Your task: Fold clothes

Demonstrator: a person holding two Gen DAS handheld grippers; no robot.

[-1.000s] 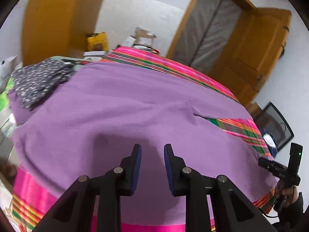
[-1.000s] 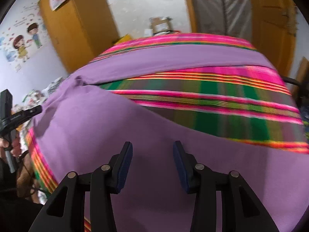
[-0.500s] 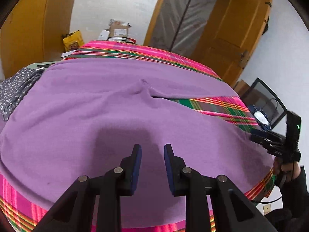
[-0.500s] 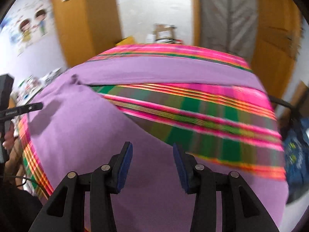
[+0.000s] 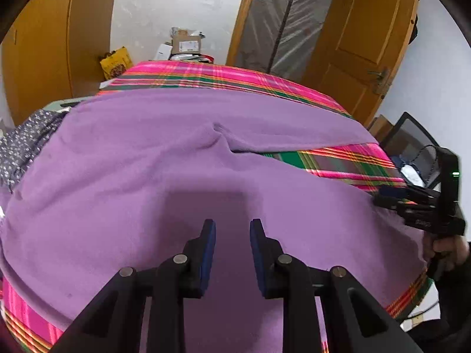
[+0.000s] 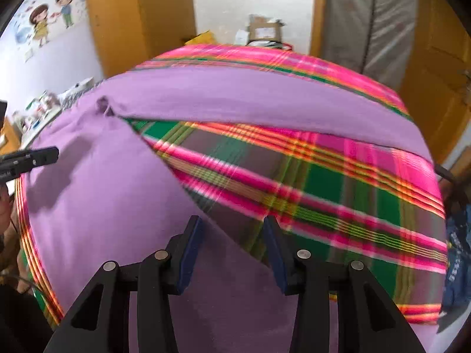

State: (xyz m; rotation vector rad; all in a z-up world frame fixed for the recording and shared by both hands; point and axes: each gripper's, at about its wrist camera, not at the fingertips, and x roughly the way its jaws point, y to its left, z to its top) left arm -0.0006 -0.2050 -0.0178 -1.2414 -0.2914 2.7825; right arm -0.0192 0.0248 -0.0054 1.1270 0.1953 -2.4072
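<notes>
Plaid bedcover (image 6: pixel 338 182) lay under a spread purple garment (image 5: pixel 147 176). Left gripper (image 5: pixel 232 226) hovered part-open, empty. Right gripper (image 6: pixel 232 223) gaped wider, also empty.

Both grippers: black plastic fingers (image 5: pixel 206 247), dark blue pads, silver pivot screws; right gripper (image 5: pixel 379 200) w/ green LED.

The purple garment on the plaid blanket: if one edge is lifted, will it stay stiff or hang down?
The purple garment will probably hang down and sag: it lies limp, following the plaid blanket beneath. The soft puckers suggest it creases easily. Its matte, slightly fuzzy surface looks unlikely to slip.
</notes>
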